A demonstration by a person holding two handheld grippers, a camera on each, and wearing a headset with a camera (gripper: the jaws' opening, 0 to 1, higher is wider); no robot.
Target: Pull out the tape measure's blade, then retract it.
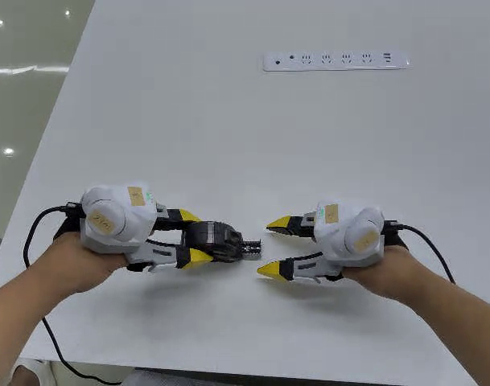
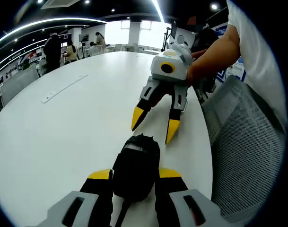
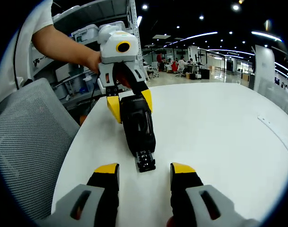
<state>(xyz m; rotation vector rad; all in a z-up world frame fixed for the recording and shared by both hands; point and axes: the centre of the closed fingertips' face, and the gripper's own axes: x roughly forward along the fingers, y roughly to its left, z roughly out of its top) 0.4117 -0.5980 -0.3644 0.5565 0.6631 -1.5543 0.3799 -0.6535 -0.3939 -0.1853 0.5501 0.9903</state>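
Note:
A black tape measure (image 1: pixel 215 241) lies low over the white table, and my left gripper (image 1: pixel 191 238) is shut on its case. The case (image 2: pixel 136 166) sits between my yellow-tipped jaws in the left gripper view. Its metal blade hook (image 1: pixel 251 248) pokes out toward the right, with no blade drawn out. My right gripper (image 1: pixel 273 246) faces it from the right, open, its tips just short of the hook. From the right gripper view the tape measure (image 3: pixel 138 124) points at me, hook (image 3: pixel 145 161) ahead of my spread jaws, and the left gripper (image 3: pixel 128 100) clamps the case's far end.
A white power strip (image 1: pixel 335 60) lies flat at the far side of the white table (image 1: pixel 228 129). A grey mesh chair (image 2: pixel 248 142) stands by the table's near edge. People stand far back in the room (image 2: pixel 54 47).

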